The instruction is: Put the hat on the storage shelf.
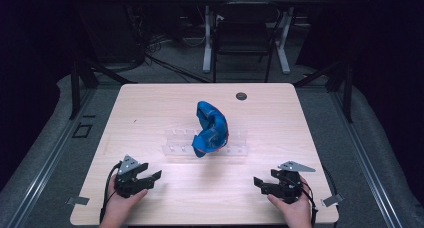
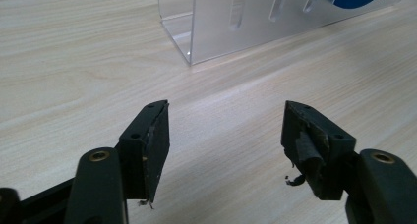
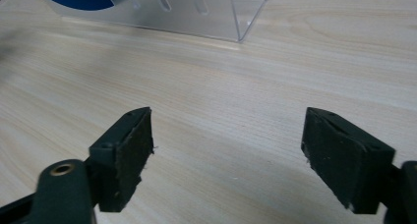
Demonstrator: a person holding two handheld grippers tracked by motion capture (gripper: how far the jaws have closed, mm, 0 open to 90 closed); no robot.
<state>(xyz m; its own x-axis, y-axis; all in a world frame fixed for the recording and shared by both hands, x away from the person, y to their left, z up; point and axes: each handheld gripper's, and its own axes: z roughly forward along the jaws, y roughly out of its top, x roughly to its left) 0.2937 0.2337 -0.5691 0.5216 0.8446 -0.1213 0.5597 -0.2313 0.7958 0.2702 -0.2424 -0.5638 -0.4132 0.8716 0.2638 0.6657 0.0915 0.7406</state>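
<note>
While jaws gape: blue object (image 1: 211, 130) | clear rack (image 1: 239, 149) | well ahead.

**Where everything's sitting on the counter**

So the rack (image 1: 235, 149) is lying across the middle of the counter (image 1: 150, 113), and the bundled thing (image 1: 211, 130) is resting in it, leaning up toward the far side. The left gripper (image 1: 149, 180) is sitting near the front edge, left of the rack, and the right gripper (image 1: 261, 184) is mirroring it on the right. A small cap (image 1: 241, 96) is lying behind the rack, near the back edge.
</note>
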